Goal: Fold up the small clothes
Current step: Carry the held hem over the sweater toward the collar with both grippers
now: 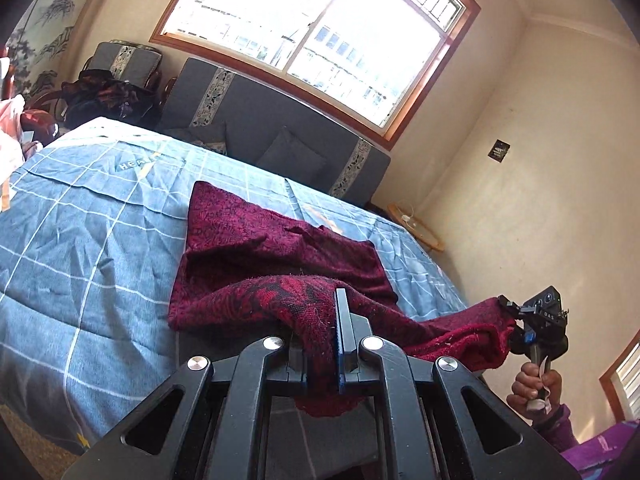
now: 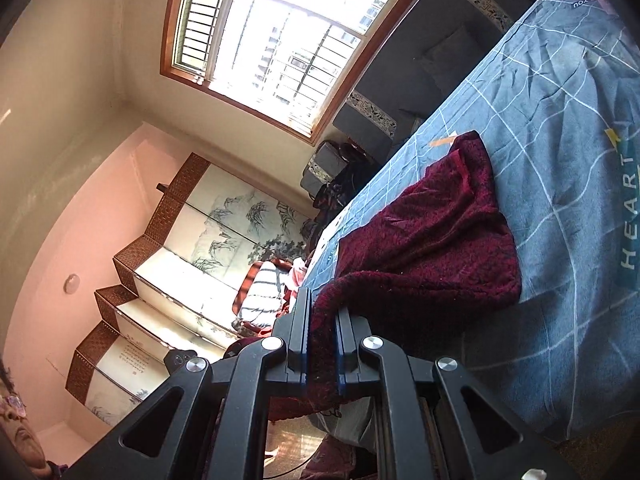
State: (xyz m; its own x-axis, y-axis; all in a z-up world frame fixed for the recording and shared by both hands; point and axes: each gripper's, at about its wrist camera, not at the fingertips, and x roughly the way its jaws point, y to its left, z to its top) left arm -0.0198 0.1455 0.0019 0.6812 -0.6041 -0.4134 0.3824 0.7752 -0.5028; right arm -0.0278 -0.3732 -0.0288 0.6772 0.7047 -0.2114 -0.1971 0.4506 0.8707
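A dark red knitted garment (image 1: 256, 248) lies on the blue checked bed cover (image 1: 80, 248), its near edge lifted off the bed. My left gripper (image 1: 324, 320) is shut on that near edge, cloth pinched between the jaws. My right gripper (image 1: 510, 320), held by a hand, grips the same edge further right. In the right wrist view the right gripper (image 2: 322, 320) is shut on the red garment (image 2: 432, 236), which spreads over the bed cover (image 2: 560, 120) ahead. The edge hangs stretched between the two grippers.
A grey sofa (image 1: 256, 120) with cushions stands behind the bed under a large window (image 1: 320, 28). A dark pile of clothes (image 1: 108, 96) lies at the back left. A folding painted screen (image 2: 192, 248) stands beside the bed. A round wooden stool (image 1: 416, 222) is by the wall.
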